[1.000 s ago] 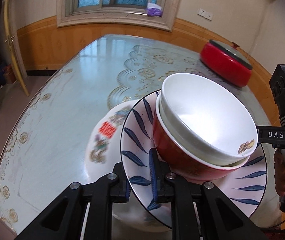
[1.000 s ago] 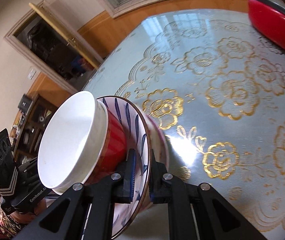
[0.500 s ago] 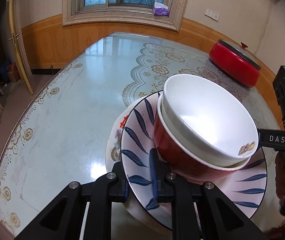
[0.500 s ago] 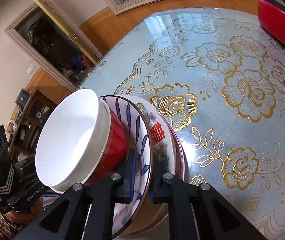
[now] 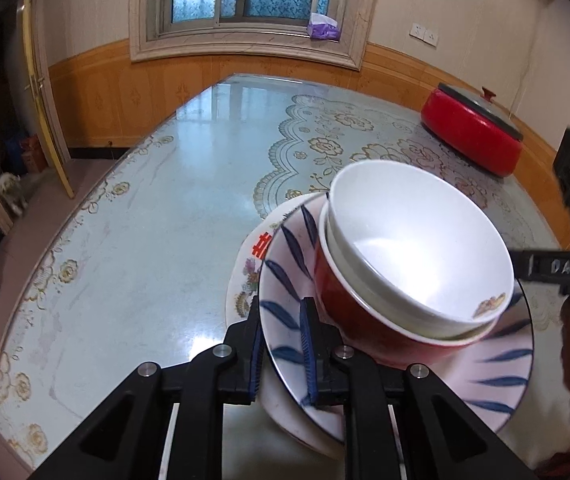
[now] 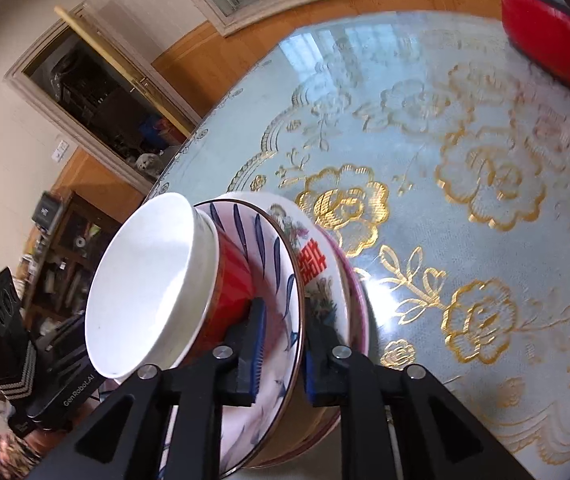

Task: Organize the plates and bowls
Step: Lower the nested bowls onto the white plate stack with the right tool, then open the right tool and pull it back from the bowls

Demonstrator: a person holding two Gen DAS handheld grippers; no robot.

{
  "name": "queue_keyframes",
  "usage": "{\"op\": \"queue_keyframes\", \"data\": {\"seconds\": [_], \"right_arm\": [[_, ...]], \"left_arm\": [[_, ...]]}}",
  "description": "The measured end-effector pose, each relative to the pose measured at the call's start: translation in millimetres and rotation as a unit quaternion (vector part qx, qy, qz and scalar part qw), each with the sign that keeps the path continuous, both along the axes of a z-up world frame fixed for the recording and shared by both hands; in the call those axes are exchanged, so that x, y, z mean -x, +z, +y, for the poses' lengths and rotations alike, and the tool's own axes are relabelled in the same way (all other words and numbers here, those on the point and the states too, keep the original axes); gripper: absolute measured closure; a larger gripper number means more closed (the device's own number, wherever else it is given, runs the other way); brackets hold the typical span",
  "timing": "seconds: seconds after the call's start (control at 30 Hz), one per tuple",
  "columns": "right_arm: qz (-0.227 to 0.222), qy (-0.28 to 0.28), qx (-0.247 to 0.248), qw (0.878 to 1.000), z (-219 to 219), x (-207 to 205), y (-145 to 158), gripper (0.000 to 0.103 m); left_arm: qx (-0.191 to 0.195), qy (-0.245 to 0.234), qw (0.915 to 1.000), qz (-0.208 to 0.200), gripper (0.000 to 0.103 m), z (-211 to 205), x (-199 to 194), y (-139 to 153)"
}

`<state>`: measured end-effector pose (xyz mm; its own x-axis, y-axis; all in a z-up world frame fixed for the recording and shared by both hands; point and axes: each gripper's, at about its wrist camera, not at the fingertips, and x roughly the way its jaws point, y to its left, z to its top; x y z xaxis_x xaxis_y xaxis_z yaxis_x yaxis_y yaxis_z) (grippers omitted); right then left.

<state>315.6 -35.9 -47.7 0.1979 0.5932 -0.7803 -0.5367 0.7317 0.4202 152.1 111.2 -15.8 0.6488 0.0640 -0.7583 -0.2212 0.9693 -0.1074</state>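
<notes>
We see the left hand-held gripper (image 5: 281,350) pinching the white blue-leaf ceramic plate (image 5: 285,284); the right hand-held gripper (image 6: 281,354) straddles that plate's opposite rim, jaws opening

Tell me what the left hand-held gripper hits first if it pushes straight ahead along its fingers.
The left hand-held gripper already straddles the leaf plate's rim, so it would slide further over that plate, and its inner finger would likely meet the red bowl first.

Blue-leaf plate (image 5: 285,280) with its stacked bowls (image 5: 413,256) now lowered onto the flowered plate (image 5: 251,268) on the table, right gripper (image 6: 281,356) jaws opening, pads off the rim, left gripper (image 5: 283,354) slackening slightly
</notes>
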Motion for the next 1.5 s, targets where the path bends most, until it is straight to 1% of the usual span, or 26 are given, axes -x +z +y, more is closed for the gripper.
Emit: {"op": "queue_keyframes", "data": {"seconds": [0.03, 0.1, 0.27, 0.4, 0.5, 0.57, 0.63, 0.67, 0.7, 0.8, 0.83, 0.9, 0.97, 1.03, 1.13, 1.17, 1.23, 1.33, 1.43, 1.5], "right_arm": [[-0.015, 0.002, 0.006, 1.0, 0, 2, 4, 0.08], [-0.028, 0.008, 0.016, 0.999, 0, 5, 9, 0.079], [0.006, -0.008, -0.009, 1.0, -12, 3, 11, 0.079], [0.009, -0.031, -0.023, 0.999, -20, 8, 21, 0.075], [0.015, -0.042, -0.023, 0.999, -24, 8, 24, 0.075], [0.008, -0.05, -0.026, 0.998, -25, 9, 29, 0.075], [-0.012, -0.06, -0.026, 0.998, -26, 11, 36, 0.074], [-0.017, -0.057, -0.03, 0.998, -26, 11, 39, 0.071], [-0.015, -0.051, -0.034, 0.998, -24, 12, 42, 0.07], [-0.006, -0.027, -0.04, 0.999, -11, 13, 47, 0.069], [-0.006, -0.018, -0.039, 0.999, -4, 13, 47, 0.069], [-0.004, -0.006, -0.029, 1.0, 8, 12, 46, 0.069], [-0.001, -0.002, -0.004, 1.0, 22, 7, 41, 0.069], [0.004, 0.001, 0.03, 1.0, 36, 3, 35, 0.068], [-0.004, 0.008, 0.067, 0.998, 50, 6, 29, 0.067], [0.0, 0.01, 0.079, 0.997, 53, 6, 26, 0.067], [0.014, 0.012, 0.092, 0.996, 55, 7, 17, 0.067], [0.009, 0.019, 0.103, 0.994, 56, 12, 14, 0.066], [0.004, 0.033, 0.121, 0.992, 58, 19, 13, 0.066], [0.011, 0.039, 0.128, 0.991, 58, 22, 10, 0.066]], "left_arm": [[-0.007, 0.002, 1.0, -0.001, 0.087, -1, 1, 1], [-0.003, 0.004, 1.0, -0.001, 0.086, 0, 2, 1], [0.001, 0.006, 1.0, 0.0, 0.082, -3, 7, 1], [0.003, 0.009, 1.0, 0.001, 0.08, -6, 10, 1], [0.003, 0.011, 0.9999, 0.002, 0.078, -8, 12, 2], [0.004, 0.014, 0.9999, 0.005, 0.076, -9, 15, 4], [0.001, 0.016, 0.9999, 0.005, 0.073, -9, 16, 5], [-0.002, 0.017, 0.9998, 0.006, 0.072, -10, 17, 6], [-0.007, 0.019, 0.9998, 0.008, 0.07, -11, 17, 7], [-0.017, 0.037, 0.9989, 0.024, 0.054, -12, 18, 8], [-0.015, 0.042, 0.9987, 0.026, 0.054, -10, 18, 8], [-0.006, 0.054, 0.998, 0.032, 0.053, -7, 21, 7], [0.0, 0.064, 0.9973, 0.034, 0.05, -5, 24, 9], [-0.002, 0.074, 0.9967, 0.034, 0.046, -4, 28, 11], [-0.007, 0.084, 0.9959, 0.033, 0.042, -5, 35, 16], [-0.007, 0.089, 0.9955, 0.034, 0.041, -5, 37, 17], [-0.007, 0.094, 0.9949, 0.034, 0.037, -4, 39, 19], [-0.004, 0.099, 0.9946, 0.031, 0.034, -3, 45, 22], [-0.004, 0.104, 0.9942, 0.03, 0.033, -1, 48, 24], [-0.004, 0.106, 0.9939, 0.029, 0.033, 0, 50, 25]]}}
